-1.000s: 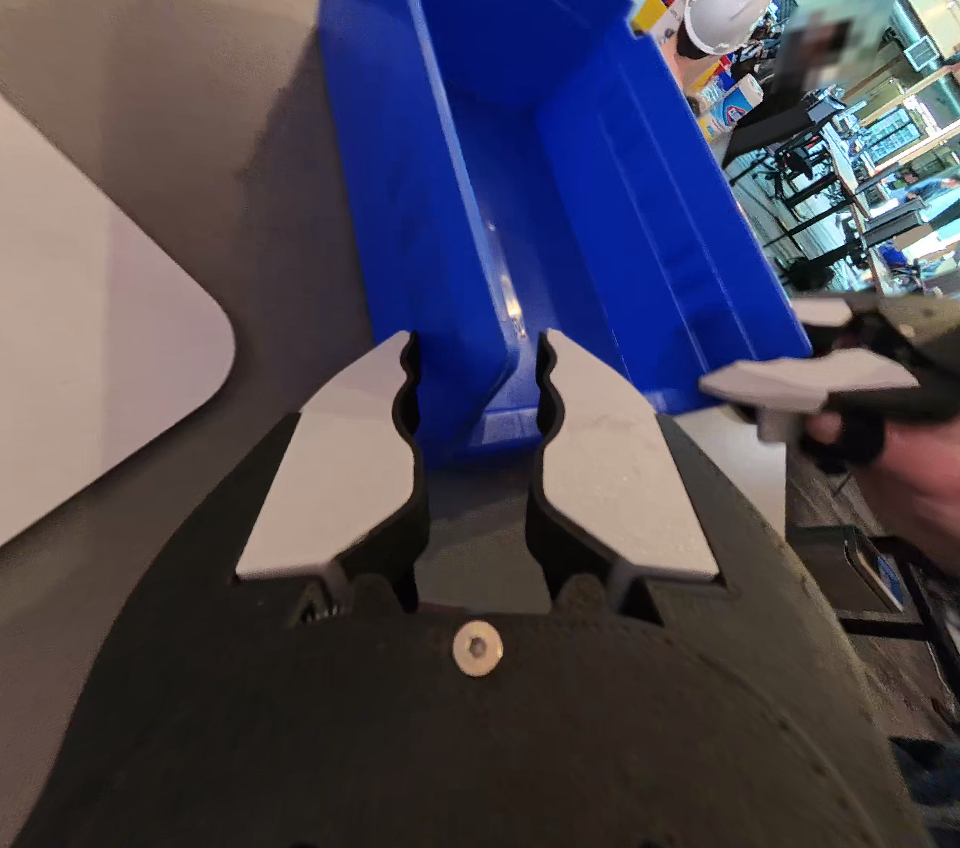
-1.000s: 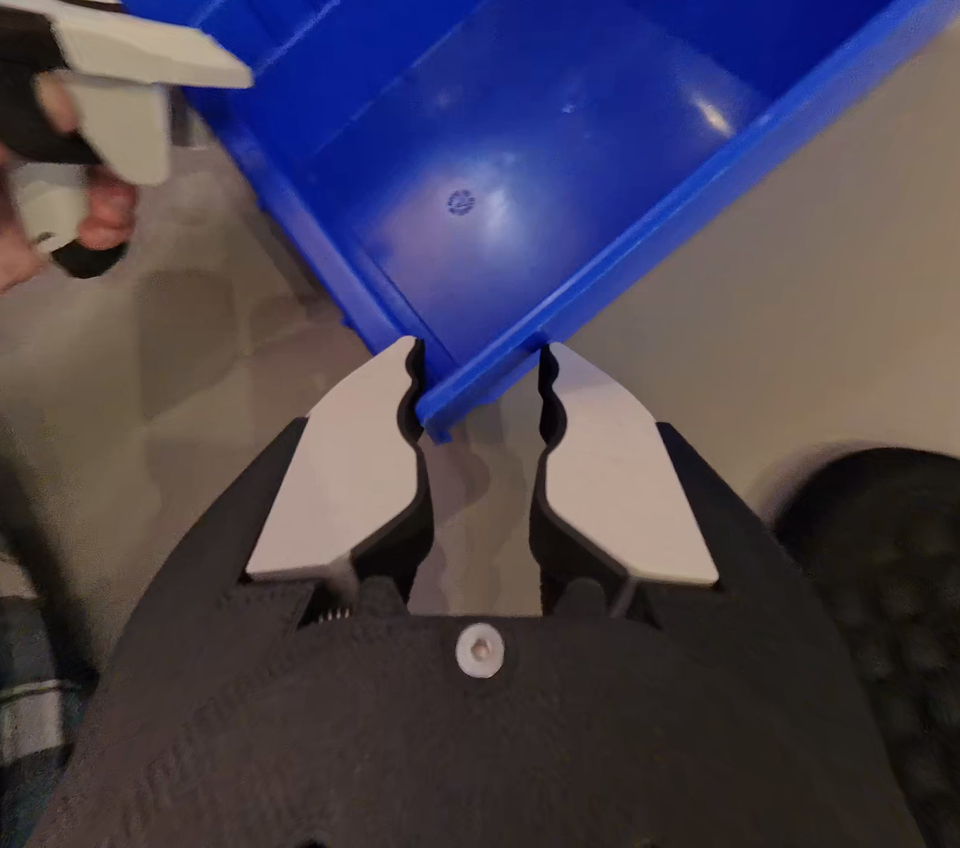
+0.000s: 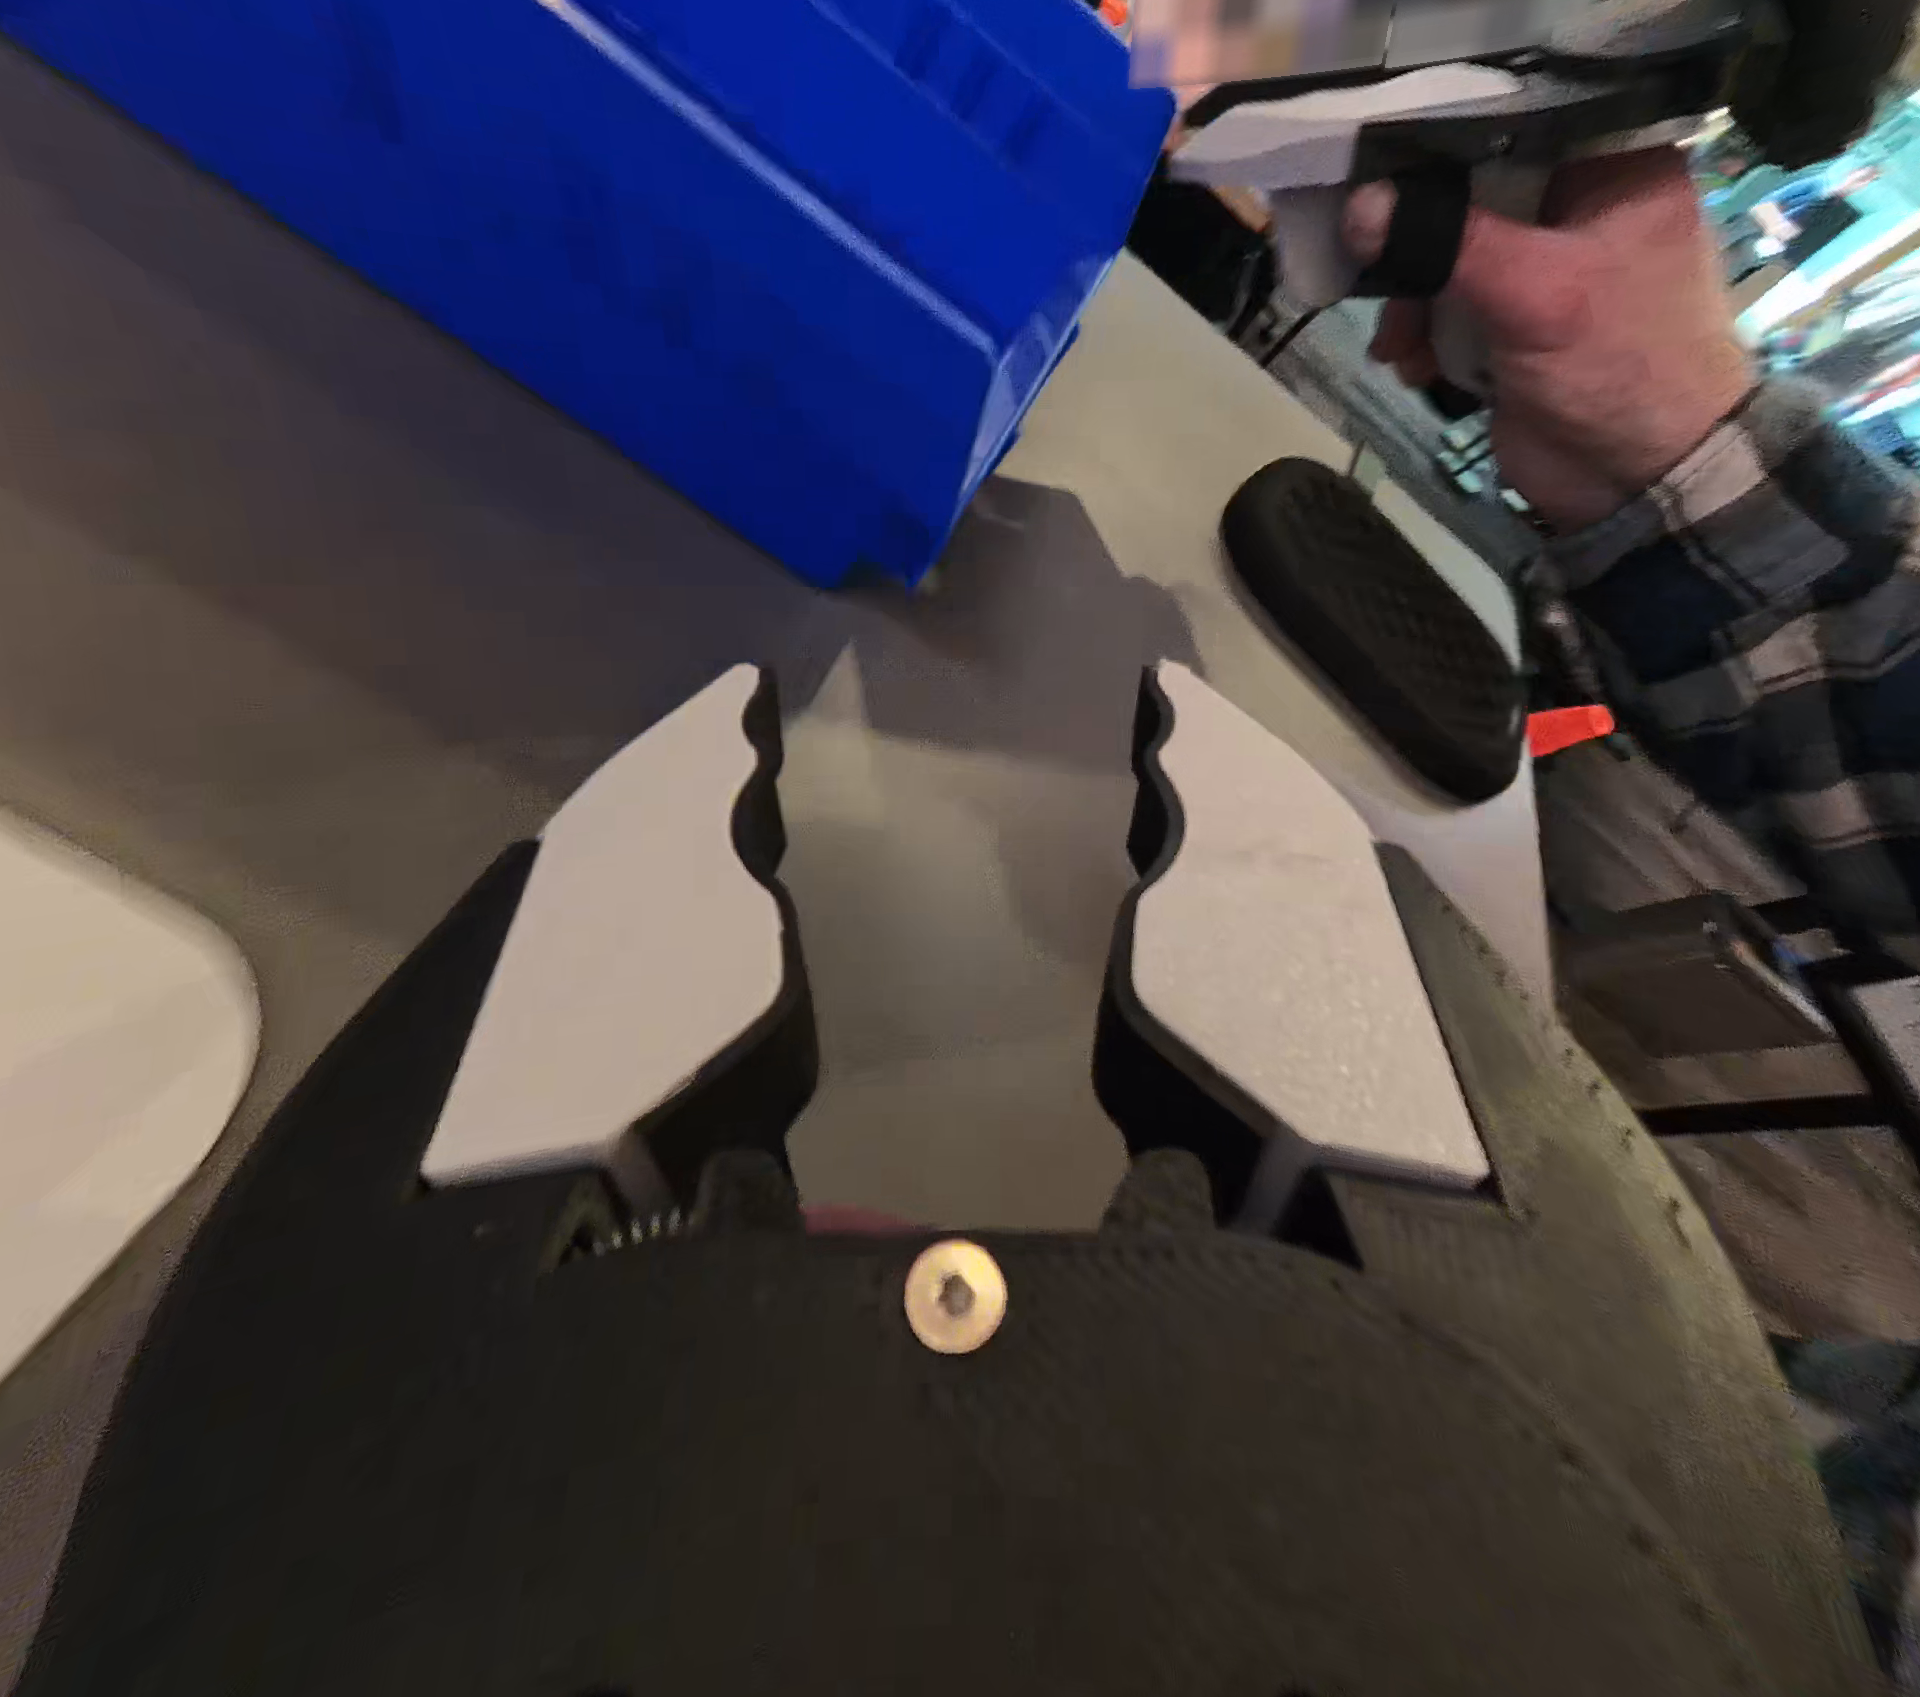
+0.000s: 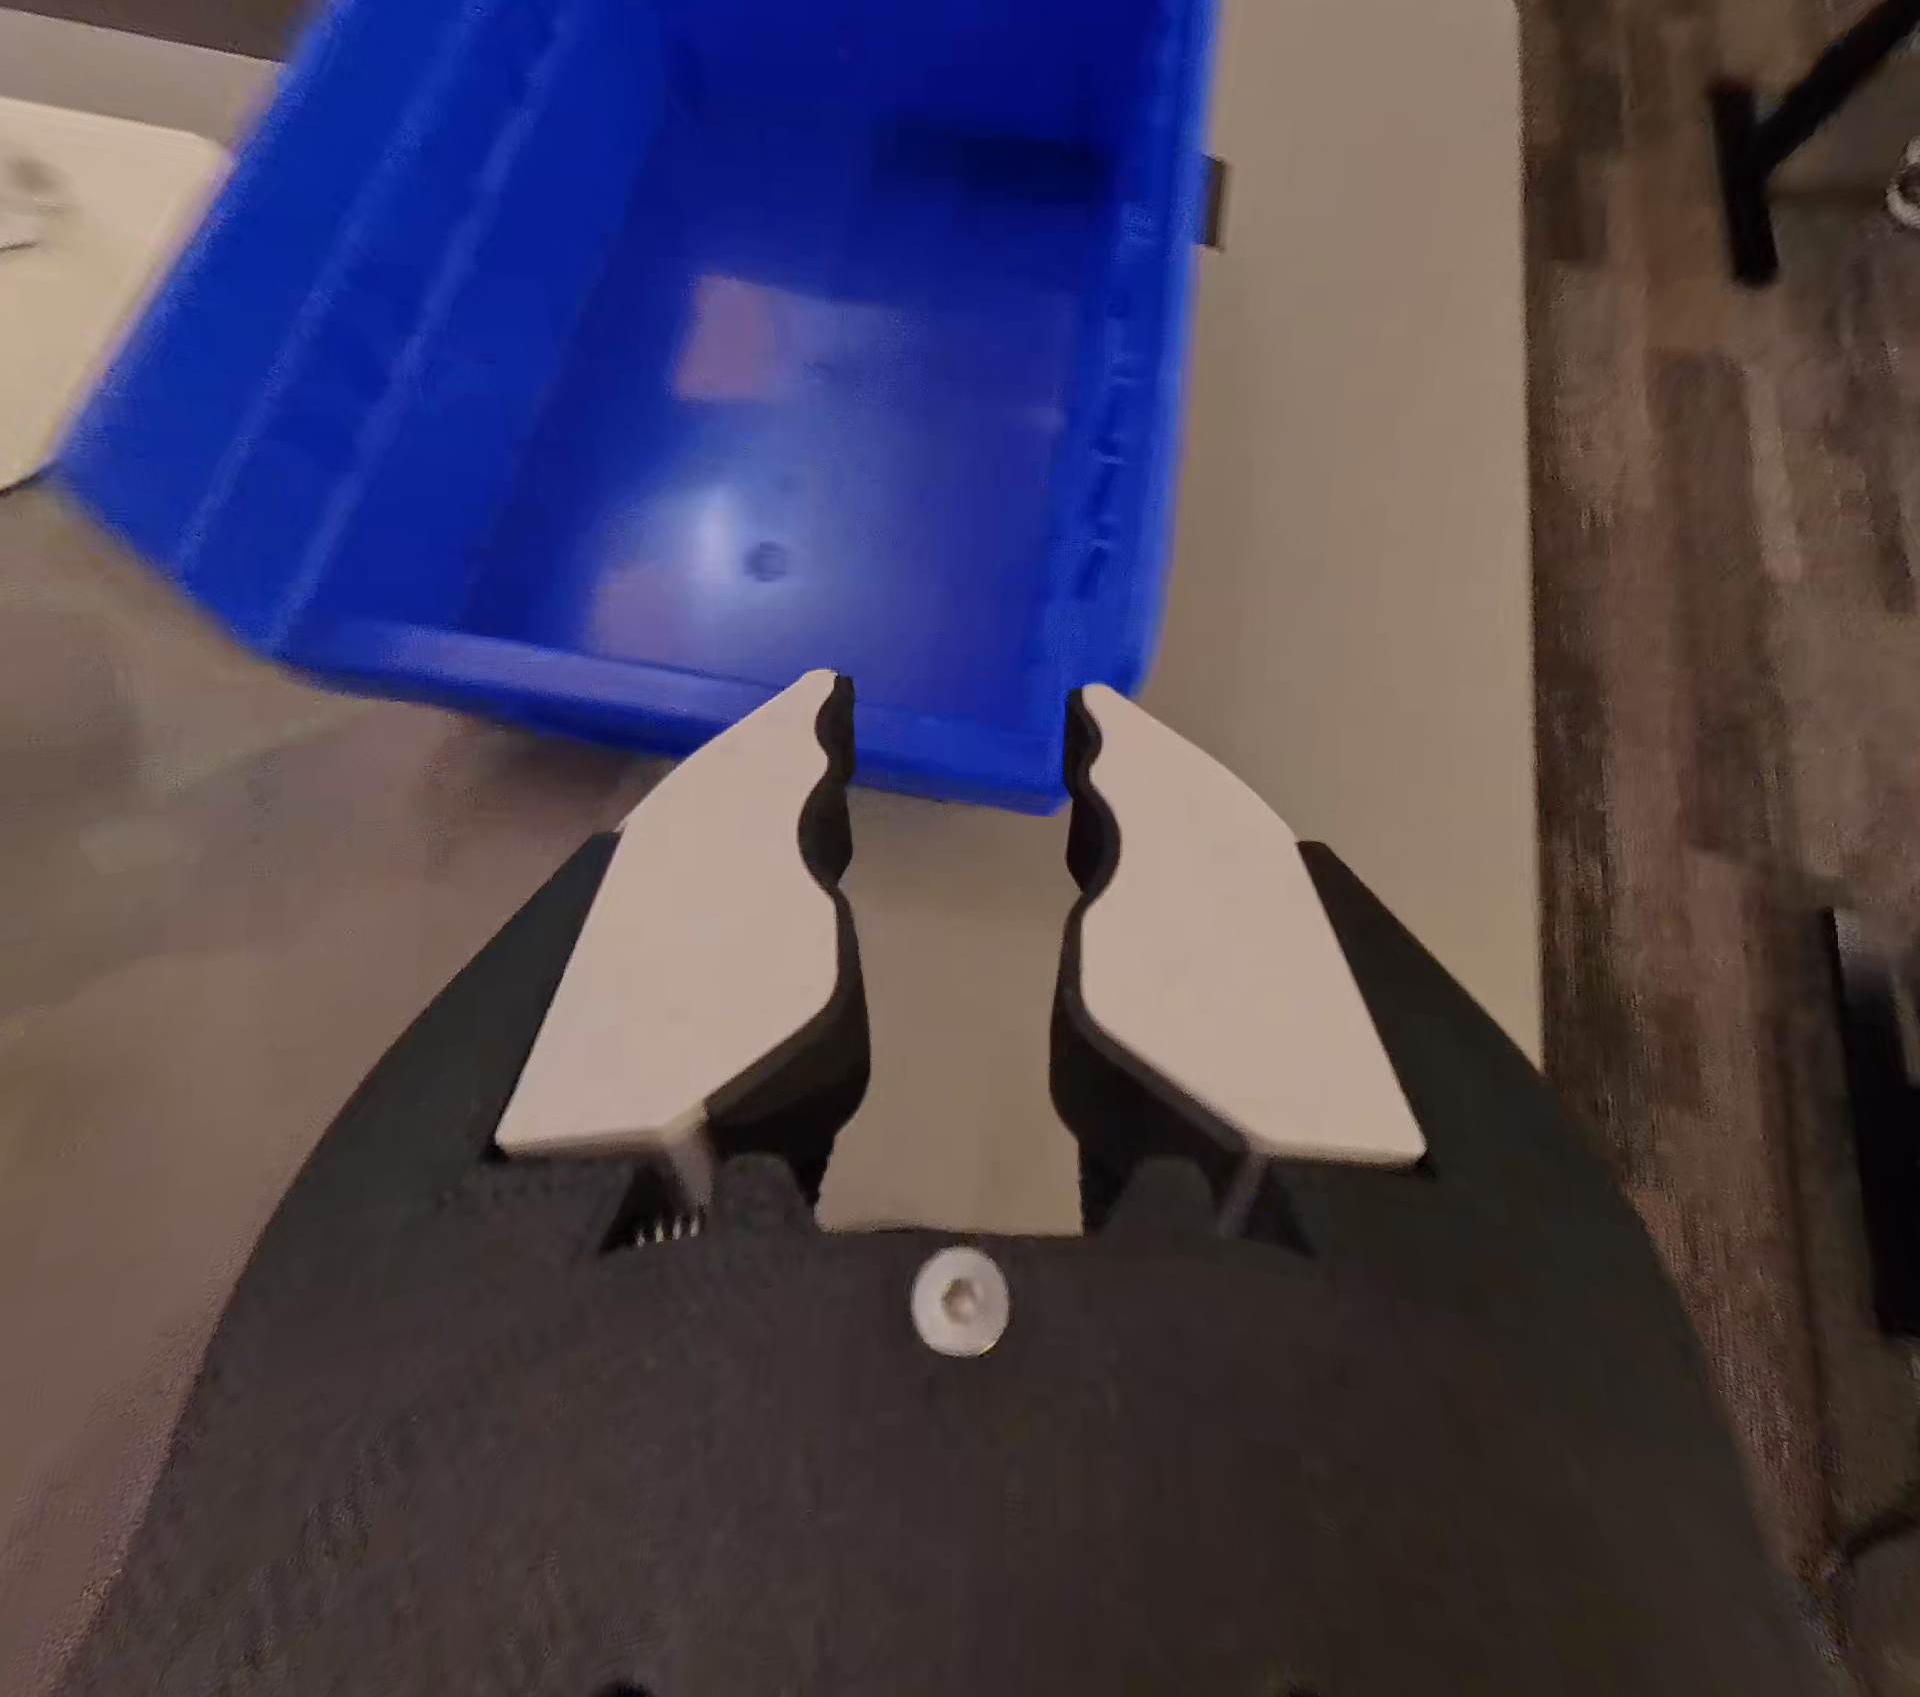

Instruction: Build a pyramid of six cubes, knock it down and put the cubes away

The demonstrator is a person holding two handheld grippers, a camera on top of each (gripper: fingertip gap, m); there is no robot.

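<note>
Tabletop (image 4: 1351,421), pale and smooth, is carrying a blue bin (image 4: 436,276) that is sitting flat near its corner, with wood-patterned floor (image 4: 1714,608) showing beyond the edge. Seen from the right wrist view, the bin is lying open-topped, its glossy floor reflecting light and showing no cubes; the cubes that the task names are not appearing in either view, so their place cannot be told. Judged from its thin ribbed walls and moulded rim, the bin is likely stiff, light and rather slippery, and is best taken by pinching the rim or a wall edge rather than a broad face. A black textured pad (image 3: 1371,629) is resting on the table just beside the bin's corner. The right gripper (image 4: 958,697) is hovering over the bin's near rim with its fingers parted and nothing between them; in the left wrist view it is showing farther off, carried by a hand (image 3: 1558,317) in a plaid sleeve (image 3: 1745,608). The left gripper (image 3: 956,686) is standing spread wide over bare table, clear of the bin's lower corner, gripping nothing.
</note>
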